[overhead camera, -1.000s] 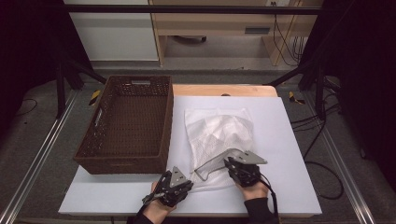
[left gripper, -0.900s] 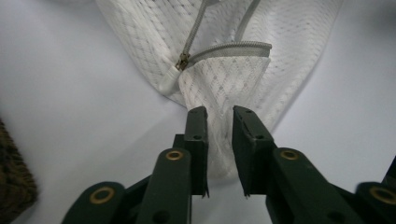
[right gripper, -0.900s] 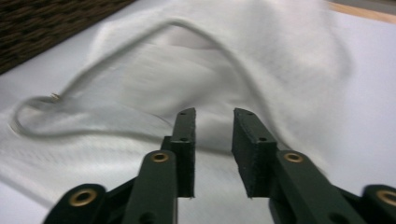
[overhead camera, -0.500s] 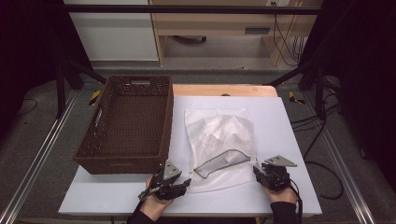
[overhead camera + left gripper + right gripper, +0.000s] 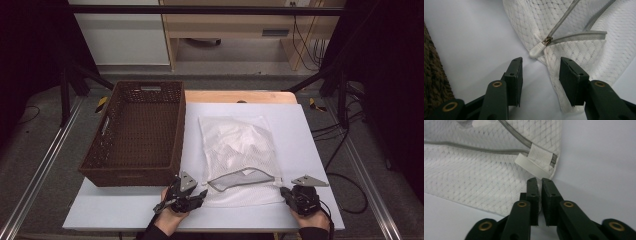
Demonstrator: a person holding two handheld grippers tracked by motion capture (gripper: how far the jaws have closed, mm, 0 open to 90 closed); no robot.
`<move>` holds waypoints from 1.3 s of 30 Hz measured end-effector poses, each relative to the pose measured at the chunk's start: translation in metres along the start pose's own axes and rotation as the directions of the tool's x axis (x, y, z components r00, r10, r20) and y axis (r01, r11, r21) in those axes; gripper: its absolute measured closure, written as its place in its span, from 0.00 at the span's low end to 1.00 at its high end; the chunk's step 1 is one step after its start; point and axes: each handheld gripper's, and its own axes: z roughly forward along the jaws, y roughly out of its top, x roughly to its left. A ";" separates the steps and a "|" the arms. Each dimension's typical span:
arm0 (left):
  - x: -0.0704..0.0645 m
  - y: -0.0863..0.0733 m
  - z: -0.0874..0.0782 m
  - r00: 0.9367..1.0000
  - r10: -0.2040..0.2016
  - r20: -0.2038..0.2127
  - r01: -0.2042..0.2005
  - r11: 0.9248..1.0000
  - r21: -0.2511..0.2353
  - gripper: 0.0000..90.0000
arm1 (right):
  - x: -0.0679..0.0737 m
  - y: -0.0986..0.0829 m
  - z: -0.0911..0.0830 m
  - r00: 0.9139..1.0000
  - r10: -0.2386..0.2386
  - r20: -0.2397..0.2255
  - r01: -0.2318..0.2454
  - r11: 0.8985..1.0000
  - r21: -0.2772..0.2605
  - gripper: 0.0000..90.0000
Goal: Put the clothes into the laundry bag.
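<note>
A white mesh laundry bag [image 5: 235,145] lies flat in the middle of the white table, its grey zipper mouth [image 5: 240,178] gaping near the front edge. My left gripper [image 5: 200,194] rests at the bag's front left corner. In the left gripper view it [image 5: 540,66] is open, with the white zipper pull [image 5: 535,51] just beyond its jaws and the bag's edge [image 5: 579,60] between them. My right gripper [image 5: 286,191] sits at the front right corner. There it [image 5: 539,181] is shut on the bag's corner, just below a white loop tab [image 5: 531,166].
A dark brown wicker basket [image 5: 127,176] stands on the left half of the table, close beside the left gripper, and its wall [image 5: 434,82] edges the left gripper view. White table surface [image 5: 310,135] lies right of the bag. Cables trail on the floor [image 5: 345,150] at the right.
My right gripper has moved rightward from the middle of the zipper mouth to the bag's front right corner. The raised zipper edge has sunk flatter. The left gripper has barely shifted.
</note>
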 end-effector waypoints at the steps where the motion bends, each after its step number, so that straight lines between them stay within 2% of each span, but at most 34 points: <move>1: 0.000 0.000 0.000 1.000 0.000 0.000 0.000 1.000 0.003 0.58 | -0.001 -0.002 0.000 1.000 -0.002 0.005 0.002 1.000 -0.015 0.84; 2: -0.001 0.000 0.000 1.000 0.000 0.004 0.000 1.000 0.005 0.58 | -0.001 -0.002 -0.001 1.000 0.007 0.013 -0.007 1.000 -0.016 0.79; 4: -0.001 0.000 -0.001 1.000 -0.007 0.020 0.007 1.000 0.012 0.60 | 0.000 -0.001 -0.003 0.999 -0.001 0.037 0.003 0.998 -0.059 0.70; 7: -0.006 0.000 -0.004 0.999 -0.007 0.042 0.006 1.000 0.023 0.64 | -0.001 0.004 -0.007 0.999 0.005 0.034 -0.001 0.992 -0.127 0.66; 9: -0.010 -0.001 -0.004 0.999 0.007 0.033 -0.008 1.000 0.025 0.68 | -0.004 0.008 -0.004 0.999 0.004 0.050 0.004 0.987 -0.161 0.65; 12: -0.013 0.000 -0.003 1.000 0.009 0.012 -0.009 0.999 0.034 0.72 | -0.008 0.016 0.008 0.999 0.030 0.038 -0.024 0.990 -0.140 0.65; 15: -0.014 0.002 -0.002 1.000 0.027 -0.010 -0.026 0.999 0.043 0.83 | -0.010 0.021 0.024 0.999 0.041 0.027 -0.038 0.994 -0.104 0.68; 18: -0.018 0.003 -0.001 0.998 0.053 -0.018 -0.052 0.997 0.050 0.95 | -0.007 0.022 0.030 0.999 0.046 0.024 -0.044 0.995 -0.089 0.74; 20: -0.021 0.003 -0.001 0.997 0.074 -0.037 -0.072 0.996 0.049 0.97 | -0.004 0.022 0.030 0.998 0.046 0.030 -0.044 0.996 -0.080 0.82; 22: -0.021 0.002 -0.001 0.997 0.072 -0.038 -0.070 0.997 0.041 0.98 | -0.002 0.022 0.027 0.999 0.028 0.035 -0.026 0.997 -0.074 0.88; 23: -0.020 0.001 -0.002 0.997 0.068 -0.038 -0.066 0.997 0.038 0.98 | -0.002 0.021 0.026 0.999 0.034 0.028 -0.032 0.997 -0.073 0.90; 25: -0.017 0.000 -0.004 0.996 0.063 -0.063 -0.061 0.997 0.038 0.99 | -0.003 0.020 0.021 0.999 0.027 0.023 -0.025 0.997 -0.077 0.92; 28: -0.006 -0.003 -0.011 0.996 0.025 -0.085 -0.023 0.999 0.023 0.99 | -0.003 0.016 0.012 1.000 0.012 0.009 -0.012 0.996 -0.087 0.92; 30: 0.001 -0.004 -0.016 0.997 -0.008 -0.081 0.009 1.000 0.010 0.99 | -0.005 0.012 0.005 1.000 0.008 -0.002 -0.008 0.996 -0.084 0.92; 32: 0.003 -0.005 -0.018 0.997 -0.012 -0.080 0.013 1.000 0.008 0.98 | -0.005 0.007 0.002 1.000 0.008 -0.020 -0.010 0.998 -0.064 0.92; 34: 0.002 -0.007 -0.017 0.997 -0.010 -0.072 0.011 1.000 0.015 0.98 | -0.003 0.003 0.003 1.000 -0.001 -0.019 0.000 0.999 -0.040 0.91; 37: 0.001 -0.009 -0.016 0.999 -0.011 -0.052 0.012 1.000 0.011 0.96 | -0.002 0.003 0.004 1.000 -0.015 0.008 0.015 0.999 -0.043 0.85; 39: 0.003 -0.009 -0.017 0.999 -0.016 -0.045 0.015 1.000 -0.006 0.88 | -0.001 0.003 0.004 1.000 -0.014 0.013 0.015 0.998 -0.053 0.78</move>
